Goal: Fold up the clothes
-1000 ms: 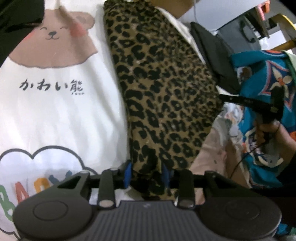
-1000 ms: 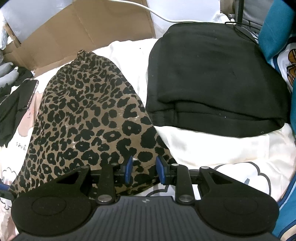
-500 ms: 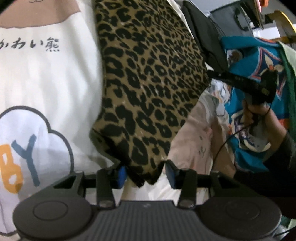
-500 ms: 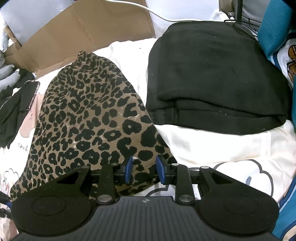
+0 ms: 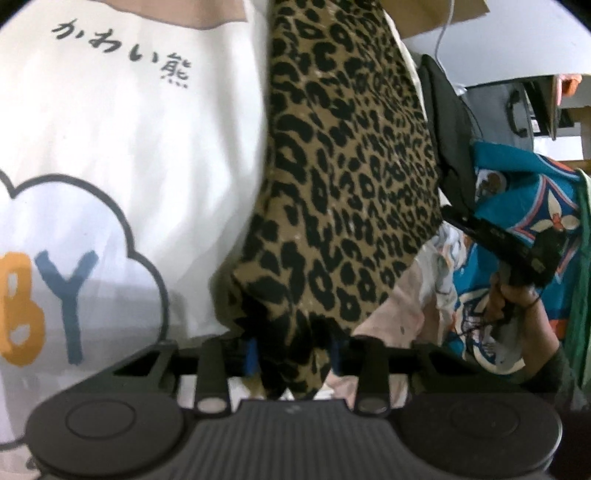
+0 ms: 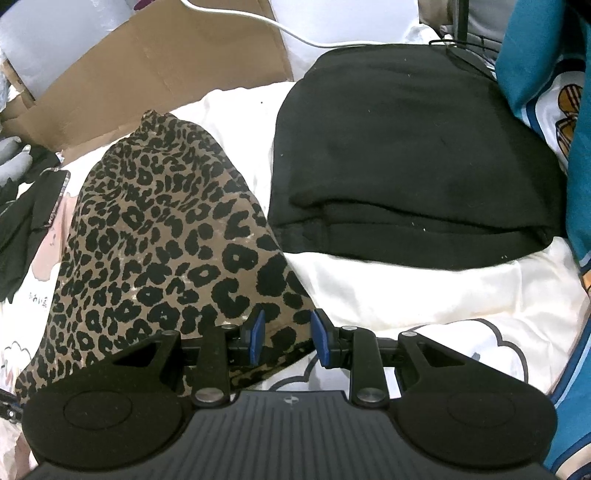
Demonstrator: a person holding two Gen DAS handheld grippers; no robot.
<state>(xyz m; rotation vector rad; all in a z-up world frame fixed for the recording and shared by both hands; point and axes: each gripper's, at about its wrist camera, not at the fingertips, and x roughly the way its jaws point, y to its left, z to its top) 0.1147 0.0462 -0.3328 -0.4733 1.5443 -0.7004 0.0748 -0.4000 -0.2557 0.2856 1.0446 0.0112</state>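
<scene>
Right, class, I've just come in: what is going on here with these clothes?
A person with a gripper in each hand is folding a leopard-print garment on a white printed sheet. The left gripper has one bottom corner of the cloth bunched between its fingers. The right gripper sits at the other corner, its fingers apart around the edge. A folded black garment lies beside it.

Flattened cardboard [image 6: 155, 70] leans against the wall at the far left. A white cable [image 6: 280, 26] trails across the pale wall [image 6: 351, 18] behind it.
</scene>
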